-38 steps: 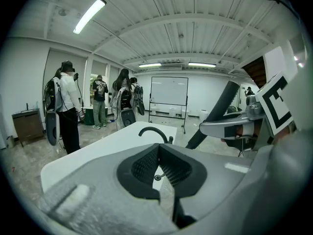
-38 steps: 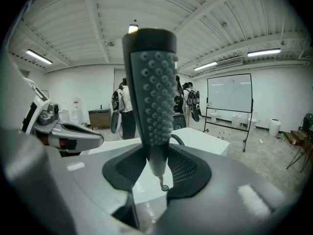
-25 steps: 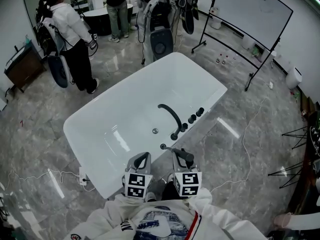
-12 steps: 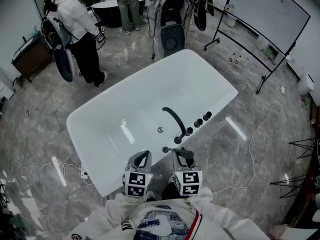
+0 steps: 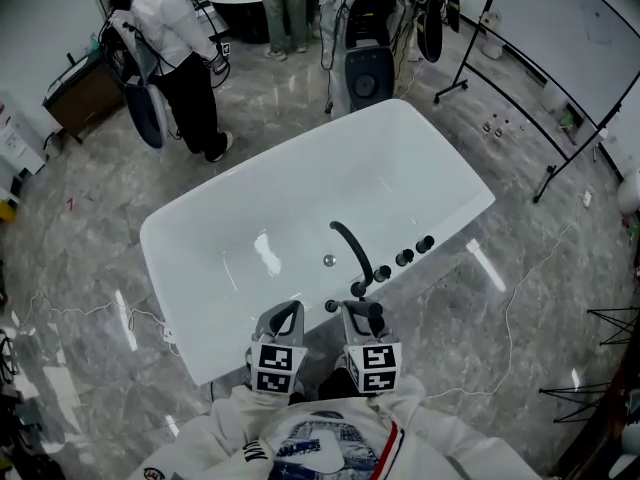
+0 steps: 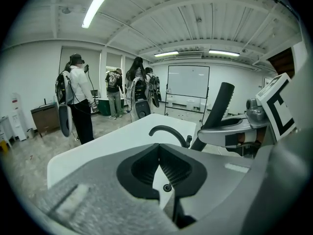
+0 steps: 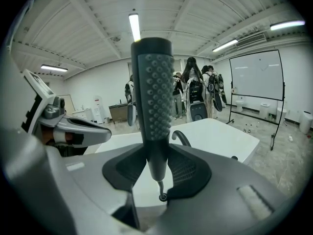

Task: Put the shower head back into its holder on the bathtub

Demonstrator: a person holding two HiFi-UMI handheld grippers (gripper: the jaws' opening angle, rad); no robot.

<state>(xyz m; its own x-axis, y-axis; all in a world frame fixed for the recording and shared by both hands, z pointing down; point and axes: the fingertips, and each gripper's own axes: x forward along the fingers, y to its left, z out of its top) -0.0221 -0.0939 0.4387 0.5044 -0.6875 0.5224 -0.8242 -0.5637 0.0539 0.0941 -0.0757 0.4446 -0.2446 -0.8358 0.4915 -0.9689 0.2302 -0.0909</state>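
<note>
Your right gripper (image 7: 155,171) clamps the shower head (image 7: 152,97) upright, close to the holder (image 7: 162,197) on the bathtub's (image 5: 250,218) near rim, while your left gripper's (image 6: 157,153) jaws are pressed together.

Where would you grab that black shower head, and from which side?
On the smooth, narrow stem below the nubbed spray face, coming in from the sides. The right gripper holds the shower head that way: upright, jaws clamped on the stem, with the bottom tip left free for seating.
</note>
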